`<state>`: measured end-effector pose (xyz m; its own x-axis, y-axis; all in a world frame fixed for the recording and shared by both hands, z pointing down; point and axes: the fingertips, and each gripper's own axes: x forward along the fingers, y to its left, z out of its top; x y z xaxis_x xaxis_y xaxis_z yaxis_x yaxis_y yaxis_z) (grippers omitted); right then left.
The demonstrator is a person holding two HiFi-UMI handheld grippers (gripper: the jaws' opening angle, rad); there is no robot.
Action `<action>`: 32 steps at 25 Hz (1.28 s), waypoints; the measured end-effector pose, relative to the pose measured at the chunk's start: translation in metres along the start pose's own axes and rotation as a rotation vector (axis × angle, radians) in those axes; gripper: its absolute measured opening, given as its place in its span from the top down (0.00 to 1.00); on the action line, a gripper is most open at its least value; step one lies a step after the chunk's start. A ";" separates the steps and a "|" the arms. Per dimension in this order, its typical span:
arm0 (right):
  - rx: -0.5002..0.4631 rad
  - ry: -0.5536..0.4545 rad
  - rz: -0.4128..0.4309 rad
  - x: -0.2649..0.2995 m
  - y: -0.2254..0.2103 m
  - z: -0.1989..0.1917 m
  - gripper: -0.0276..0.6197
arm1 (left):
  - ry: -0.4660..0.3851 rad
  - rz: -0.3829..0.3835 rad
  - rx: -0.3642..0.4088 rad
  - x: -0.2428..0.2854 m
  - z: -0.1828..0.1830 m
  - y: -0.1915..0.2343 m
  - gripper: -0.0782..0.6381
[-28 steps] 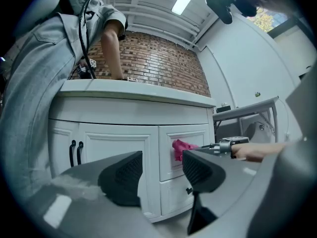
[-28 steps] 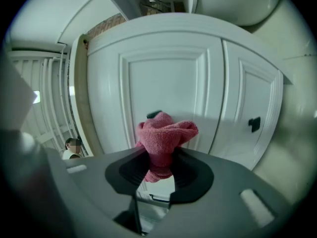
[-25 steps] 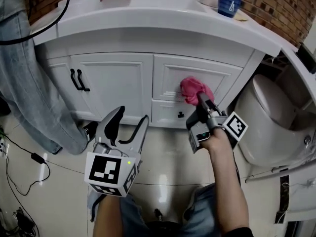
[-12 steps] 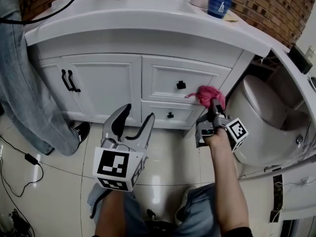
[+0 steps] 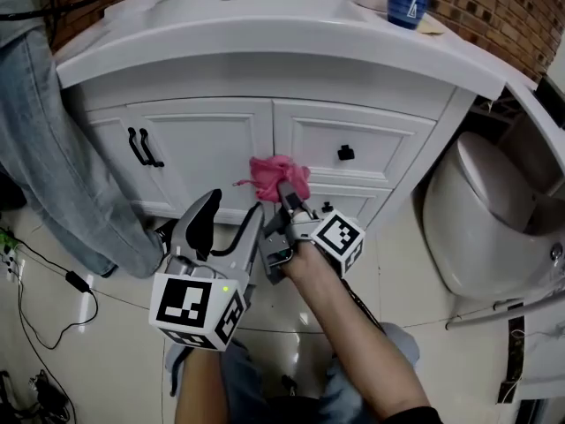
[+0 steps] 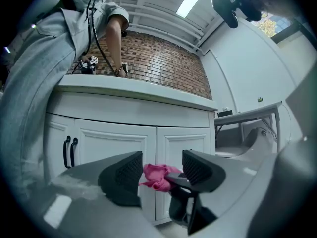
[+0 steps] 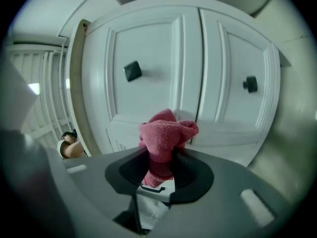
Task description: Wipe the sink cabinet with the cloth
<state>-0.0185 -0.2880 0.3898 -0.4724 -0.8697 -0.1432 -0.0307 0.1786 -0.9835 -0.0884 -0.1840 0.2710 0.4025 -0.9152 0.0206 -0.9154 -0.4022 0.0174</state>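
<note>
Right gripper [image 5: 284, 197], in the head view, clamps the cloth [image 5: 278, 177] at the cabinet [image 5: 207, 144] front ahead, with the left gripper [image 5: 234, 208] just beside it. Left gripper view: jaws wide, empty, cloth beyond them. Right gripper view: jaws pinch the cloth, shut drawers [image 7: 148, 95] just past it.

A pink cloth [image 5: 278, 177] against the white sink cabinet [image 5: 212, 140] with black handles [image 5: 145, 147]; blue cup [image 5: 407, 4] upper right.
</note>
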 end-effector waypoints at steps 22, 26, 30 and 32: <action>-0.021 -0.355 -0.123 -0.110 -0.004 0.213 0.78 | 0.046 -0.108 0.032 0.030 -0.017 -0.041 0.53; -0.007 -0.458 -0.145 -0.131 -0.009 0.242 0.78 | 0.037 -0.110 0.023 0.031 -0.014 -0.042 0.53; -0.045 -0.437 -0.163 -0.120 -0.018 0.225 0.78 | 0.037 -0.105 0.023 0.029 -0.015 -0.037 0.53; -0.010 -0.357 -0.154 -0.100 -0.024 0.191 0.78 | 0.036 -0.098 0.018 0.027 -0.014 -0.032 0.53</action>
<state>0.1980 -0.2932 0.4069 -0.1251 -0.9918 -0.0254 -0.0867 0.0365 -0.9956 -0.0482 -0.1952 0.2853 0.4898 -0.8700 0.0558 -0.8715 -0.4904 0.0031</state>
